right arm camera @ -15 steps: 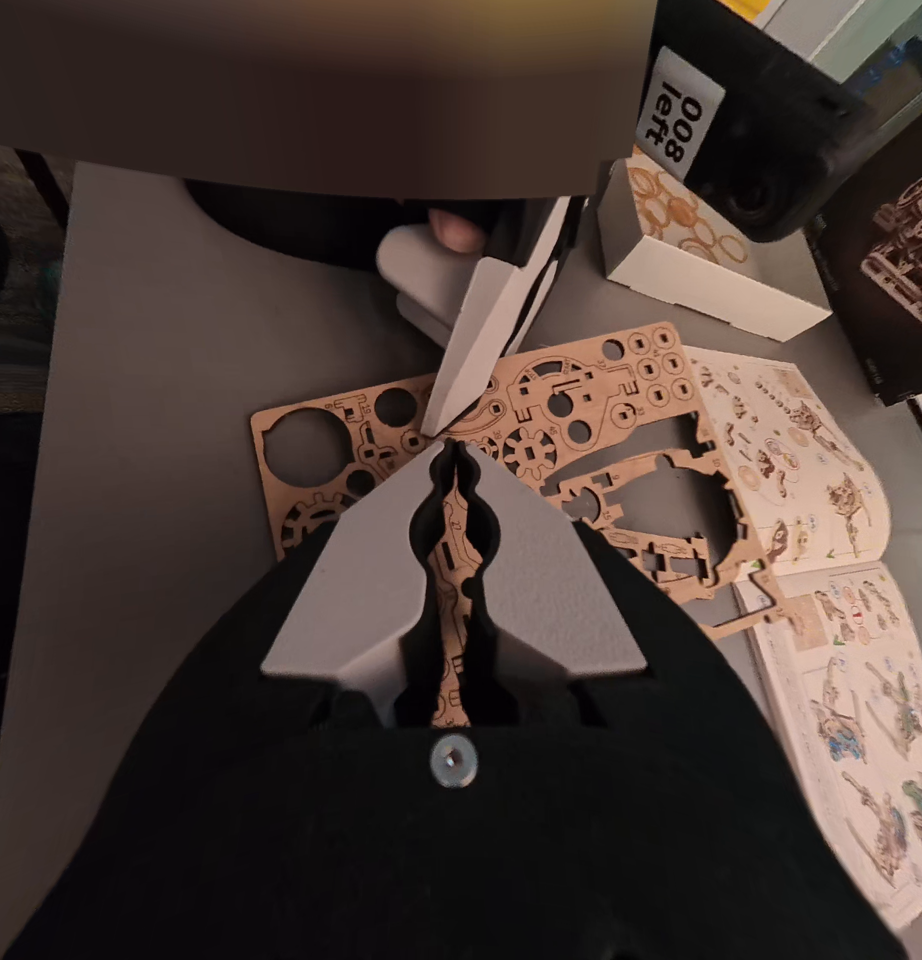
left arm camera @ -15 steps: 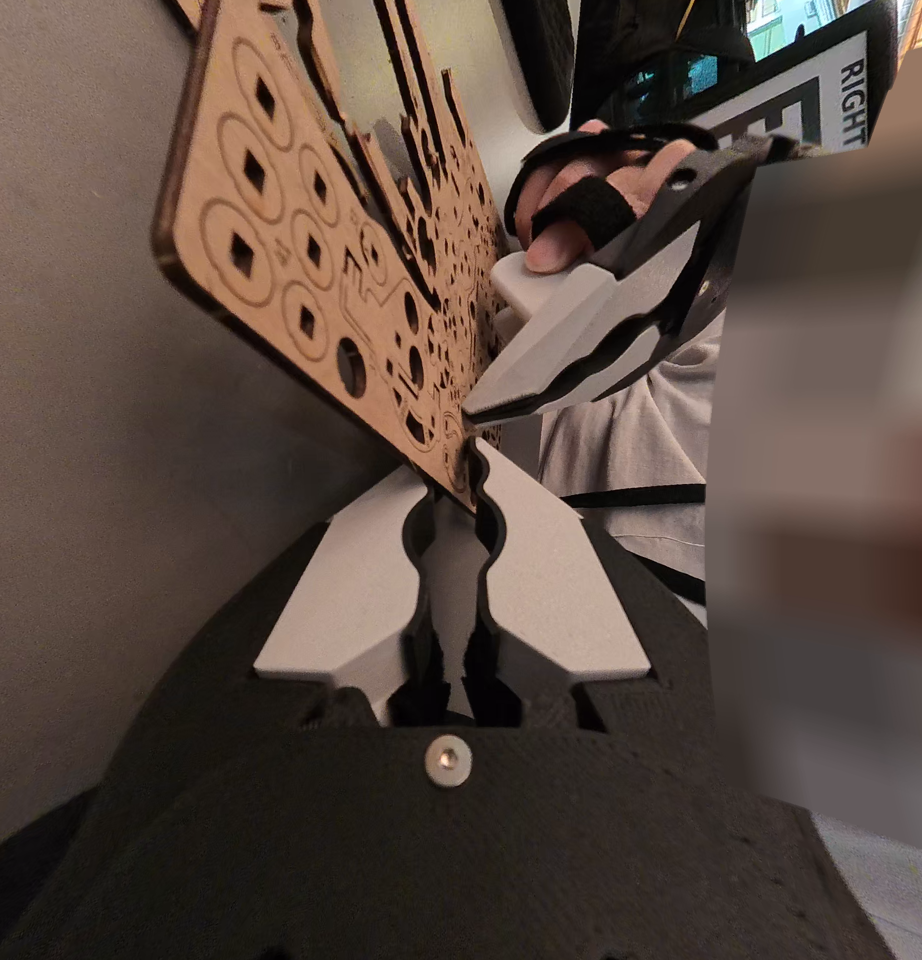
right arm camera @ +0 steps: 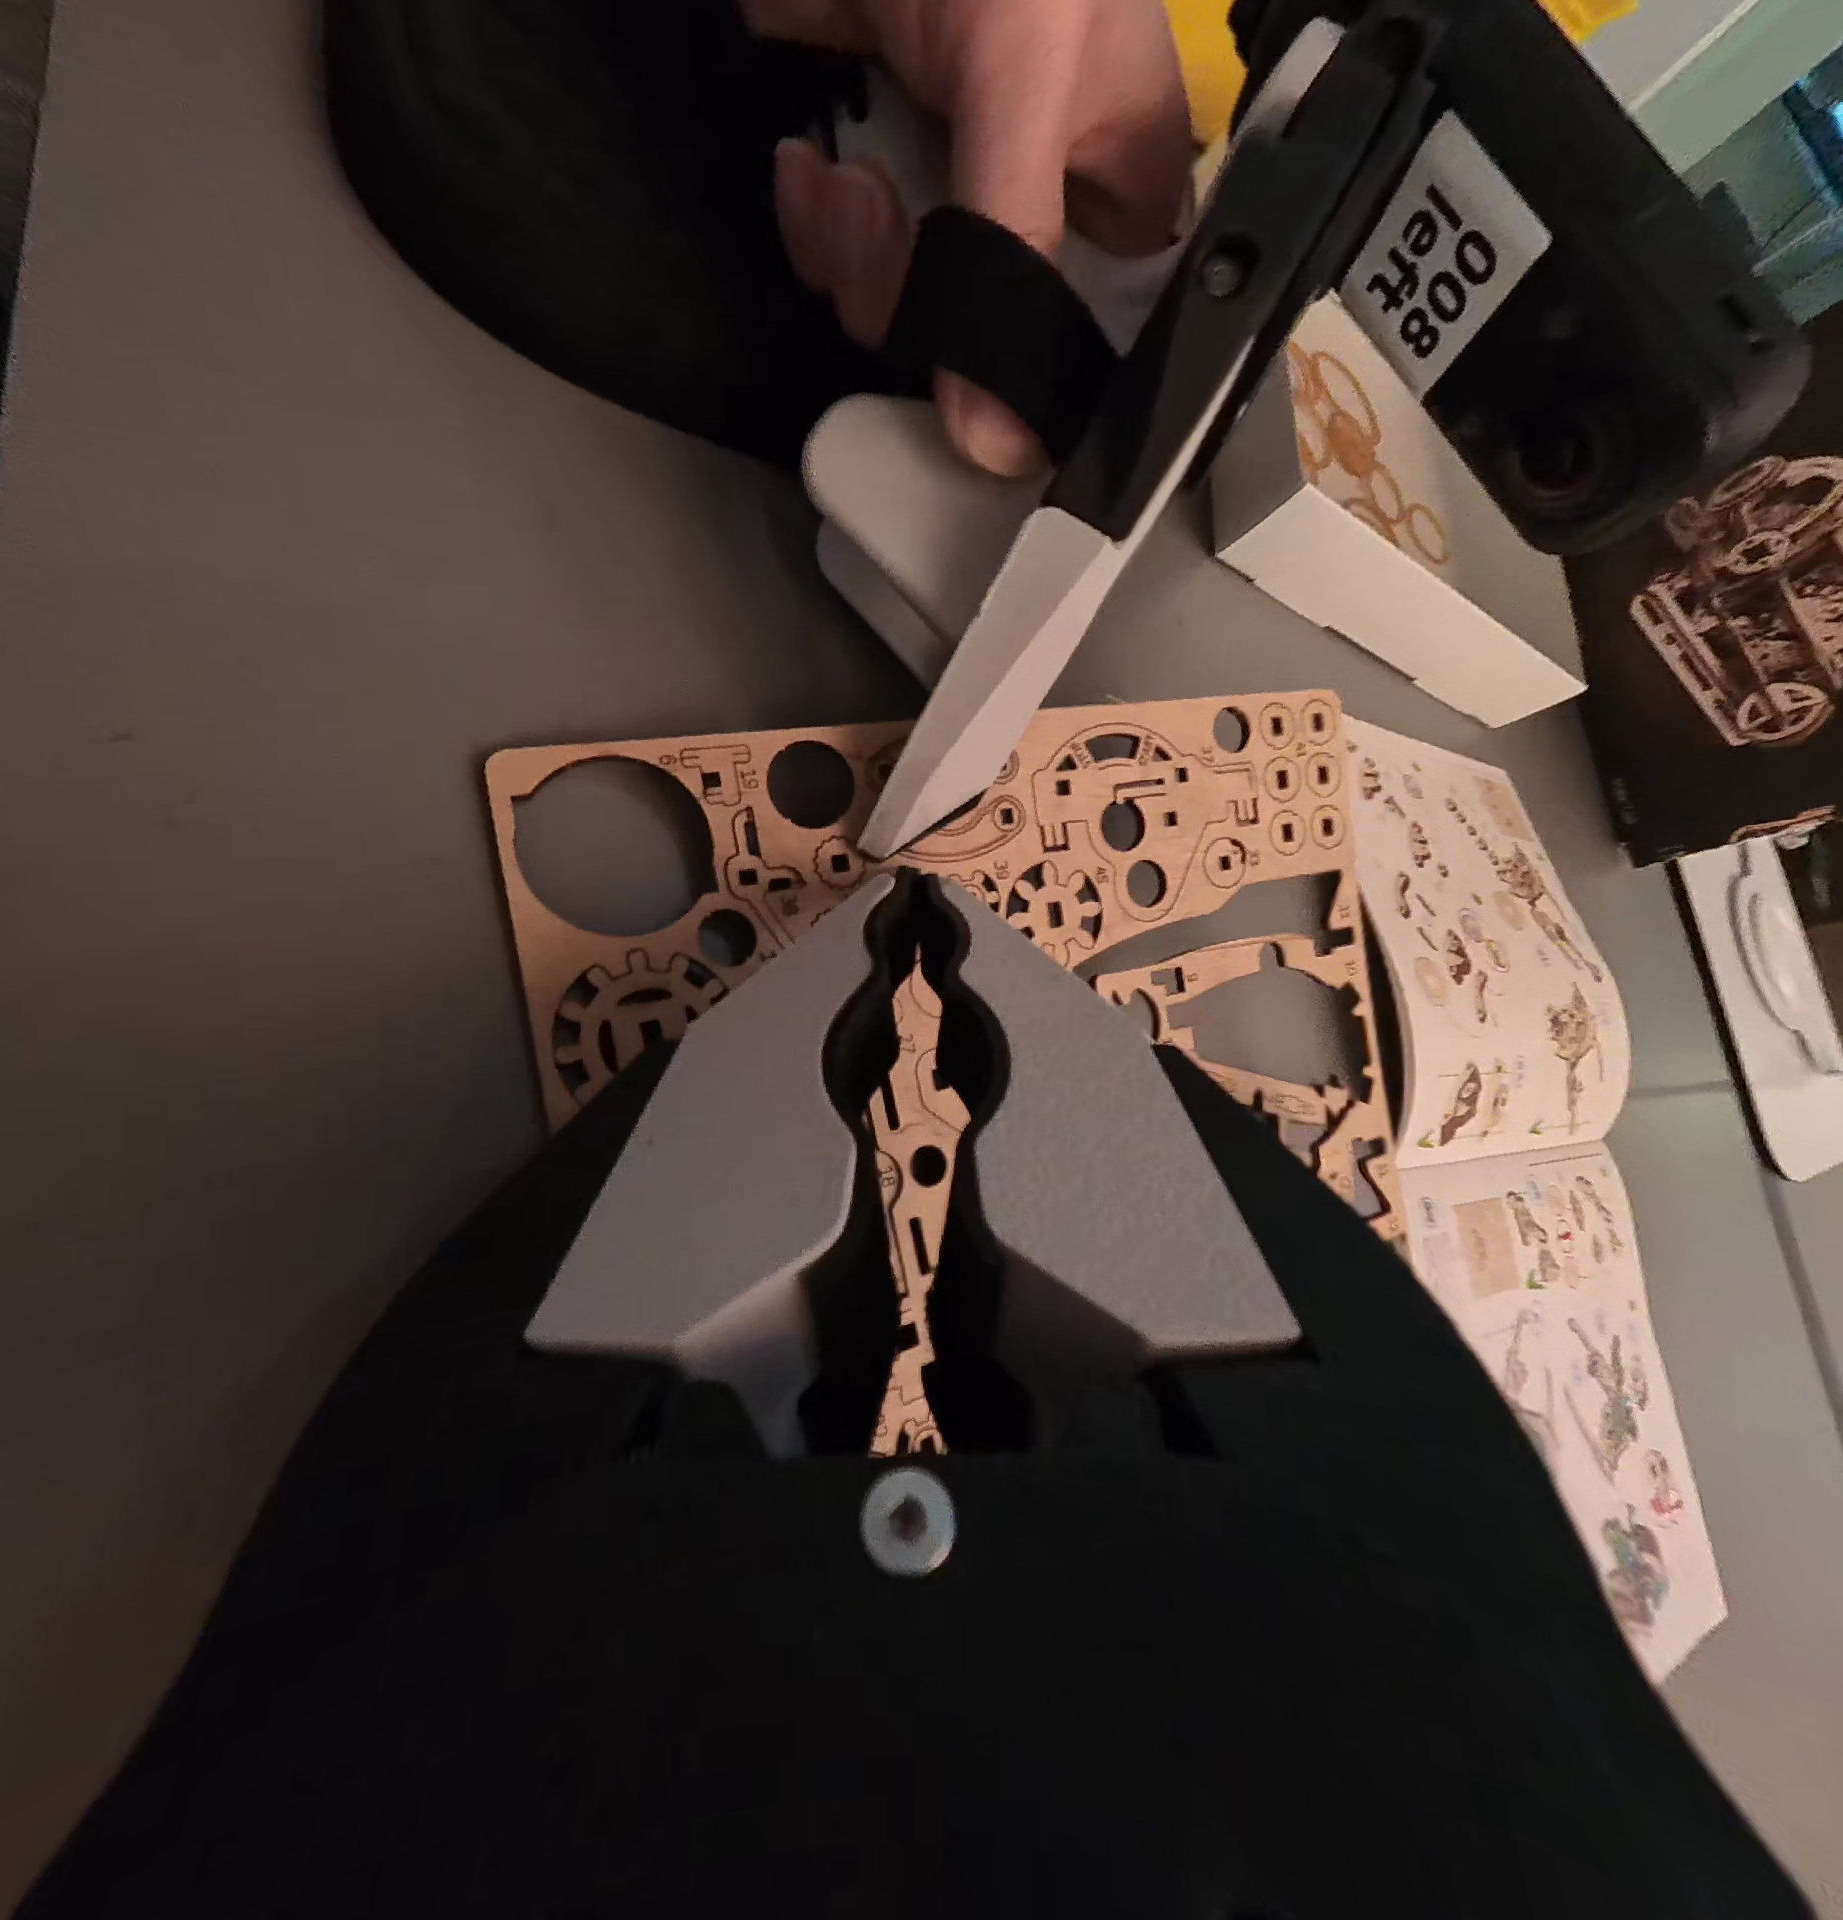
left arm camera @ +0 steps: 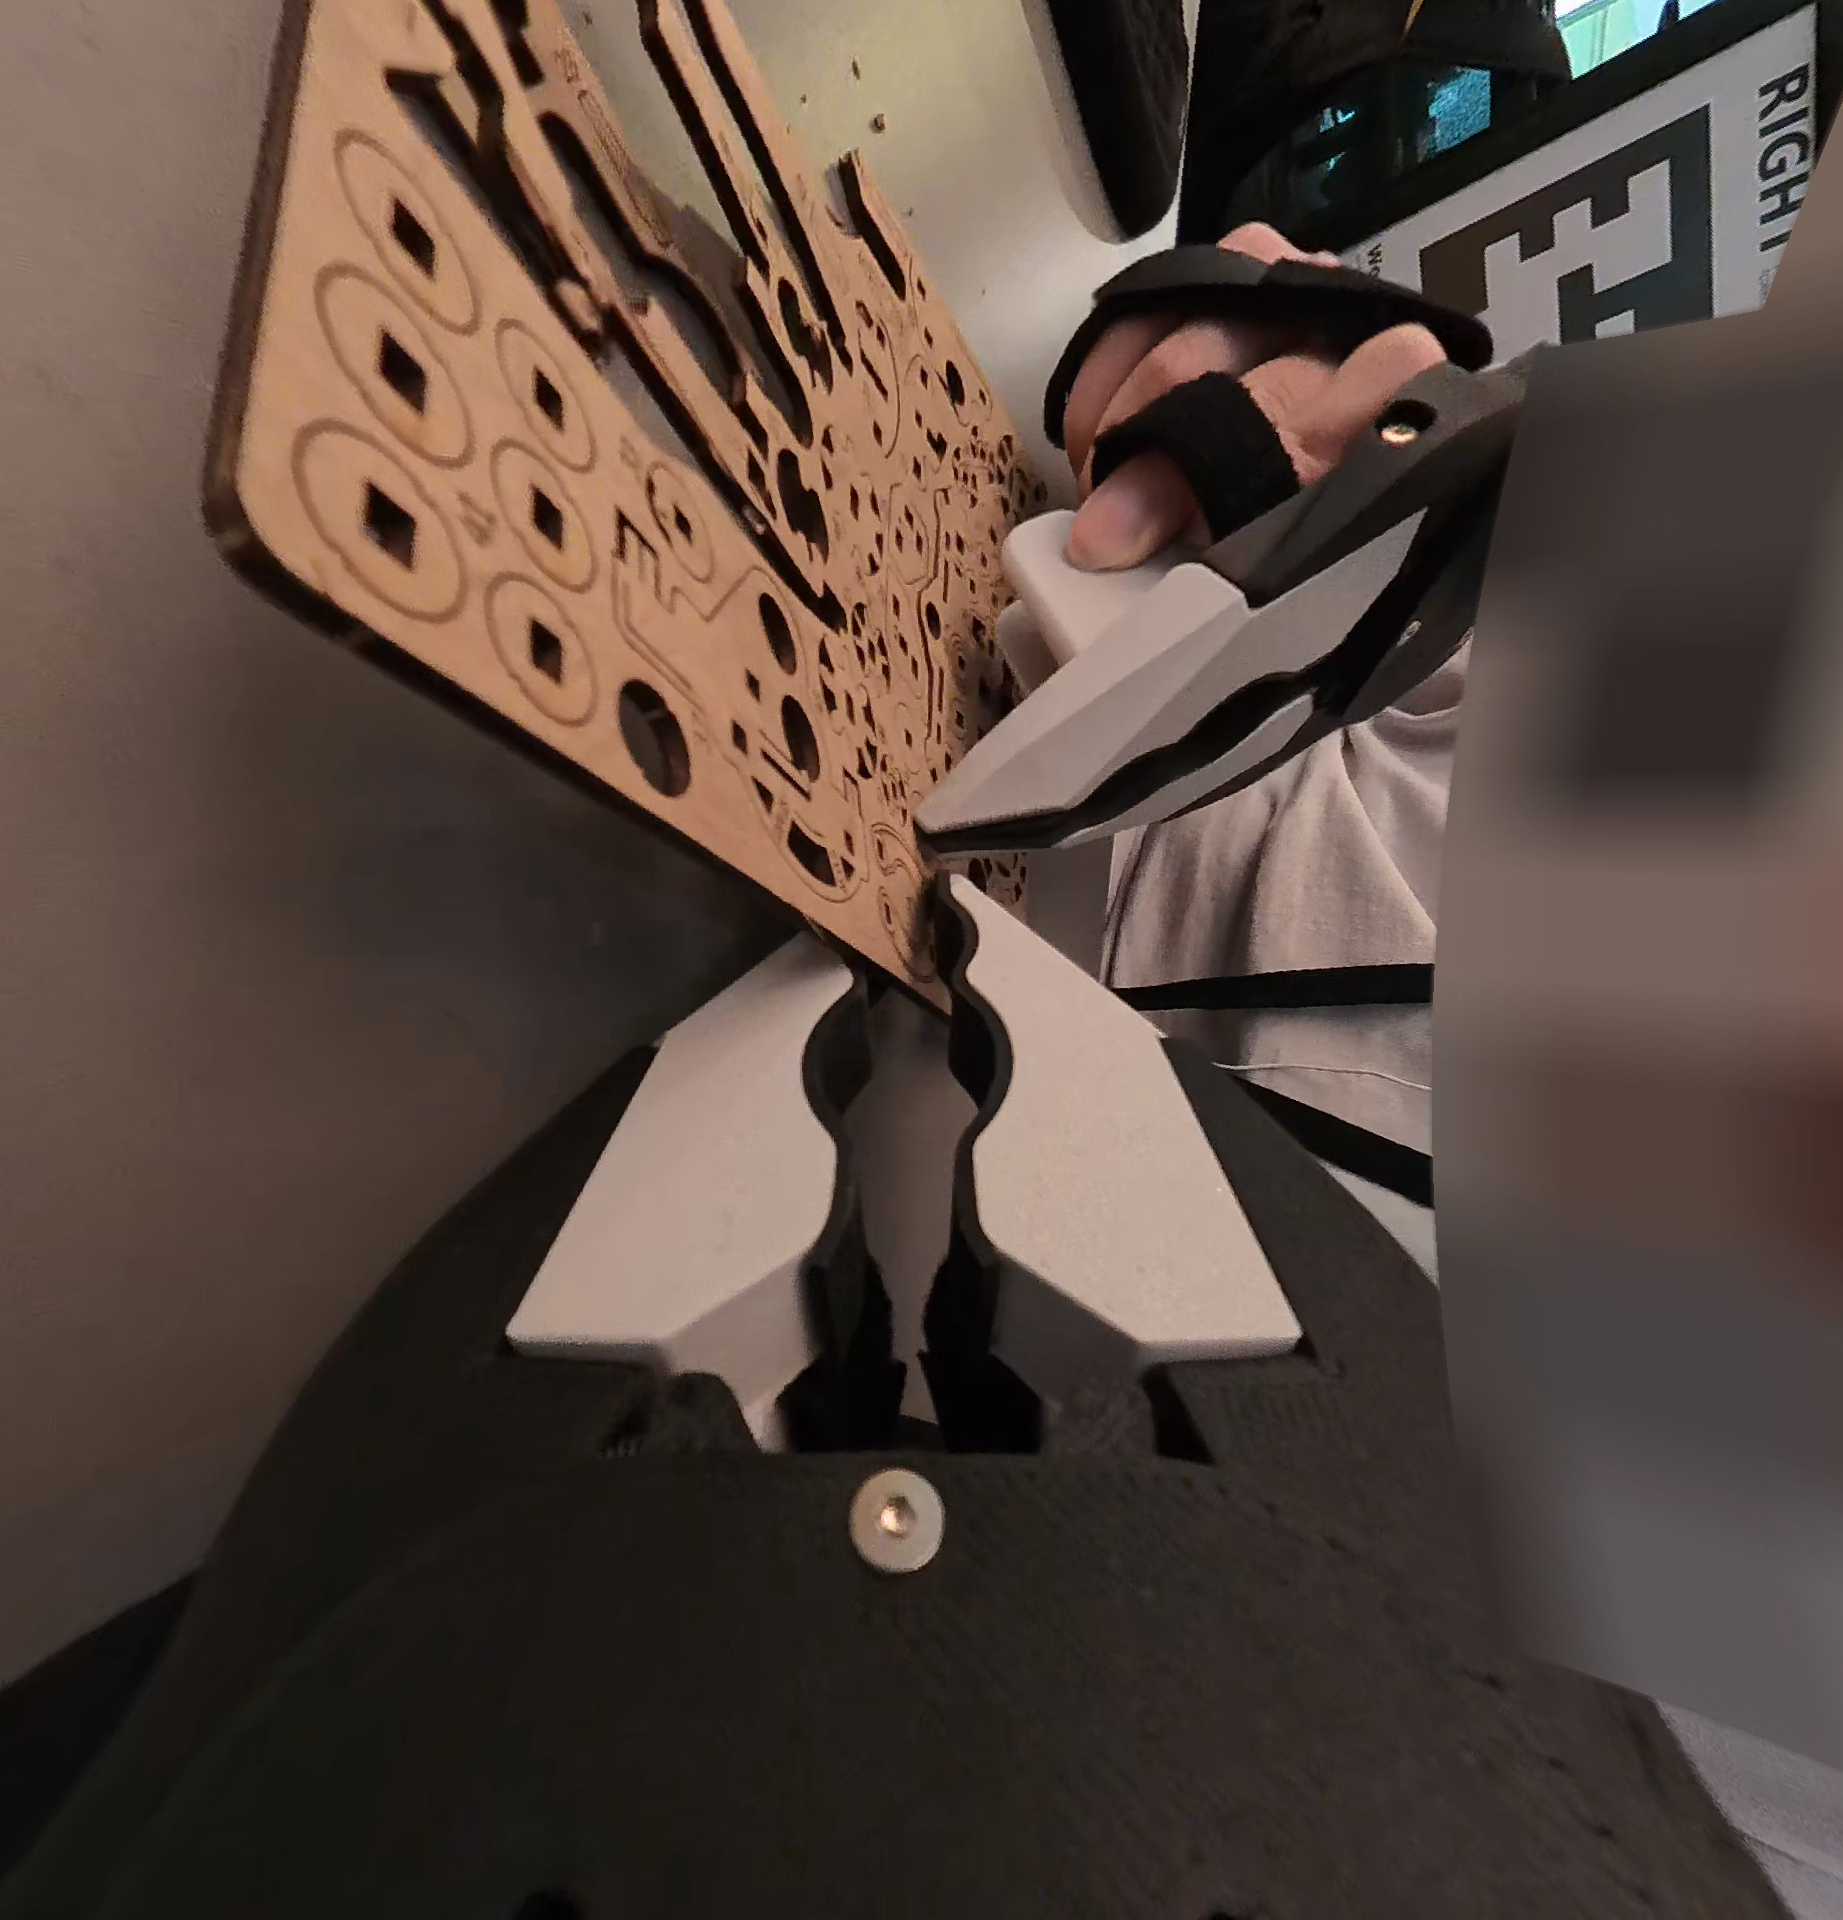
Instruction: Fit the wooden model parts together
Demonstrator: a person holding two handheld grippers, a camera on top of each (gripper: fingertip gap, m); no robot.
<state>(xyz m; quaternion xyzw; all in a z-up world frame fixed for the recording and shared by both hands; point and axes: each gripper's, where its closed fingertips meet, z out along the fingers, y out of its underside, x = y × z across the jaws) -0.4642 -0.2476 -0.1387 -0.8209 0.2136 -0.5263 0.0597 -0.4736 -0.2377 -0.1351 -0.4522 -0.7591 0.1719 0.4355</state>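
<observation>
A laser-cut wooden sheet [left arm camera: 460, 540] of model parts stands tilted in the left wrist view. My left gripper [left arm camera: 917, 925] is shut on its edge, which passes between the two grey fingertips. In the right wrist view the sheet [right arm camera: 1208, 831] lies over the grey table [right arm camera: 273, 727], and the left gripper [right arm camera: 881, 842] reaches over its far edge. My right gripper [right arm camera: 912, 883] has its jaws closed, tips down on the sheet right beside the left gripper's tip. It also shows in the left wrist view [left arm camera: 932, 831]. I see no loose piece in it.
An open instruction booklet [right arm camera: 1499, 1039] lies right of the sheet. A white box of wooden rings [right arm camera: 1384, 582] and a dark box with a model picture [right arm camera: 1748, 644] stand at the back right. A white object [right arm camera: 1769, 1018] is at the far right. Only a small space, under 4 cm, lies between the two pairs of fingers.
The sheet and both gripper tips have shifted only slightly in the views. The left gripper still holds the sheet's edge and the right tips stay on it.
</observation>
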